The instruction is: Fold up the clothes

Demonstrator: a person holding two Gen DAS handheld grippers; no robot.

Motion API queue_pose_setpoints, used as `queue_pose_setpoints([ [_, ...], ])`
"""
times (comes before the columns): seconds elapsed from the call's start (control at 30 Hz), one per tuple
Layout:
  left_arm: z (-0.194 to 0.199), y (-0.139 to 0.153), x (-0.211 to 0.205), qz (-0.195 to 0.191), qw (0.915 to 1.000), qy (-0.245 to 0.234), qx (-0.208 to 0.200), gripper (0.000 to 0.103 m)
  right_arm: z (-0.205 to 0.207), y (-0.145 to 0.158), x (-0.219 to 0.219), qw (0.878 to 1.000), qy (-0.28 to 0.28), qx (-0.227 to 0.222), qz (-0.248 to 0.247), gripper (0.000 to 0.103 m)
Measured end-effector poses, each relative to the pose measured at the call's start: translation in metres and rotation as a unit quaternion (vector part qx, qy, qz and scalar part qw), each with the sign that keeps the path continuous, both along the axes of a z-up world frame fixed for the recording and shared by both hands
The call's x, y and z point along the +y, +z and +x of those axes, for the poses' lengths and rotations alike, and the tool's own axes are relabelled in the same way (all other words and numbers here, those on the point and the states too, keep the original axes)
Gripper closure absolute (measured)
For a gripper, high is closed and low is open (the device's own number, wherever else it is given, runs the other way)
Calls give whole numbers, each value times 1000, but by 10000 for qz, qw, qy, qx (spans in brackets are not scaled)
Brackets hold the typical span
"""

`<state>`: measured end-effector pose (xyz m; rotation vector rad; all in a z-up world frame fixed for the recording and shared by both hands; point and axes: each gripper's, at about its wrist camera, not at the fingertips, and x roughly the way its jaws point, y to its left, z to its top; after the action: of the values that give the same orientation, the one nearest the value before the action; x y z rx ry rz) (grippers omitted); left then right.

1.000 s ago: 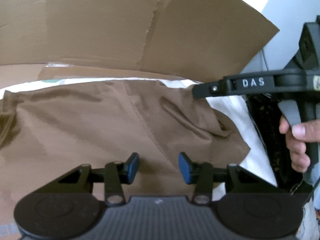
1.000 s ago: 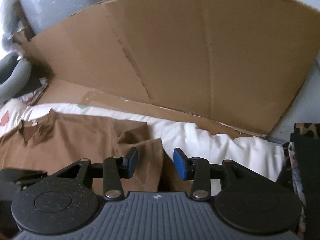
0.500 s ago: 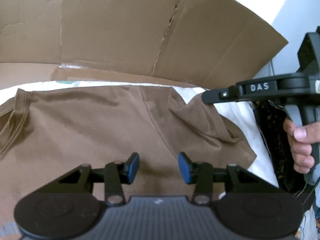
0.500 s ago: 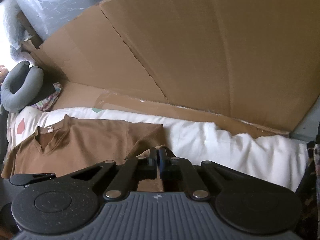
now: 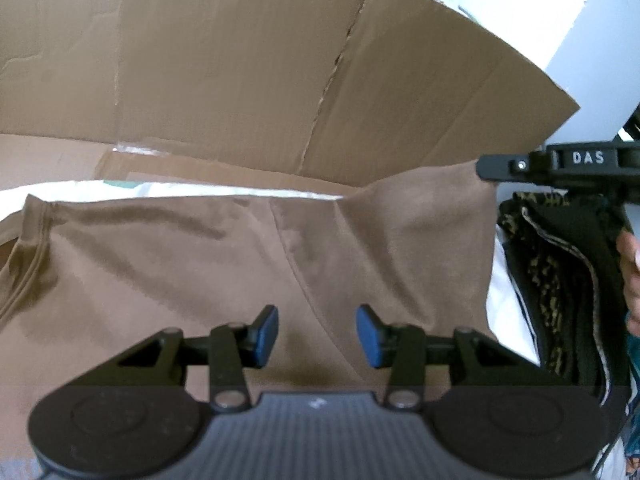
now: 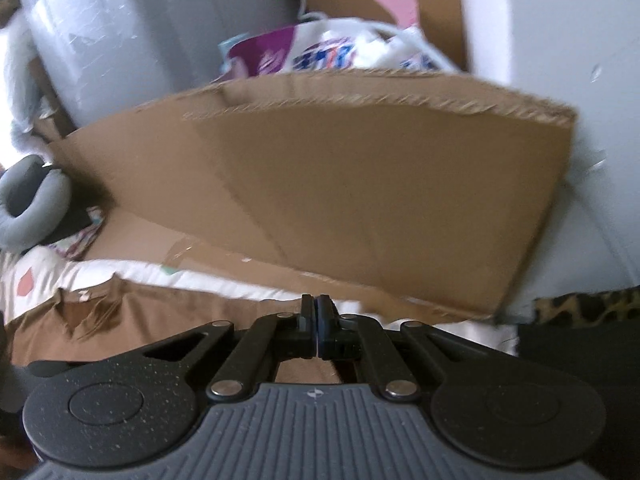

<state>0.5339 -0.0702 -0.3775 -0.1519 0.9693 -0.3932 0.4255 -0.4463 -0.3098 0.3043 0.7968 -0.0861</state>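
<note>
A brown shirt (image 5: 200, 264) lies spread on white bedding (image 5: 508, 300), its collar at the left. My left gripper (image 5: 316, 334) hovers just over the shirt's middle, open, its blue pads apart with only flat cloth beneath them. My right gripper (image 6: 316, 316) is shut on the shirt's right edge, and brown cloth (image 6: 100, 312) hangs below its closed jaws. In the left wrist view the right gripper (image 5: 492, 168) comes in from the upper right, with the shirt's right side pulled up taut to its tip.
A big cardboard sheet (image 5: 240, 60) stands behind the bedding. A dark leopard-print pile (image 5: 560, 280) lies to the right of the shirt. A person's fingers (image 5: 632, 272) show at the right edge. A grey neck pillow (image 6: 28, 208) and a printed bag (image 6: 320, 52) lie further back.
My right gripper closed on the shirt's crumpled right edge and rose, pulling that side up straight. My left gripper stayed open over the shirt.
</note>
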Motion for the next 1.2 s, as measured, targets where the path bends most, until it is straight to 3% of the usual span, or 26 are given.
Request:
queue_pose_setpoints([
  [0.53,-3,-4,2,136,9999,-17,-4,58,23,-41,-28,9941,-762,491,-589,103],
  [0.73,-10,-2,2,169,9998,-100,4,59,31,-58,-35,9923,-978,584,-492,103],
  [0.87,-15,-3,3,143,9997,-192,20,59,23,-50,-34,9931,-997,451,-416,101],
  [1.03,-18,-5,1,101,9995,-299,77,63,6,-39,-18,9961,-636,420,-439,88],
  [1.13,-19,-7,0,61,9993,-370,86,64,-5,-38,-6,9967,-435,459,-502,71],
  [1.2,-21,-8,-2,44,9989,-446,100,68,-11,-38,3,9965,-340,488,-595,69],
])
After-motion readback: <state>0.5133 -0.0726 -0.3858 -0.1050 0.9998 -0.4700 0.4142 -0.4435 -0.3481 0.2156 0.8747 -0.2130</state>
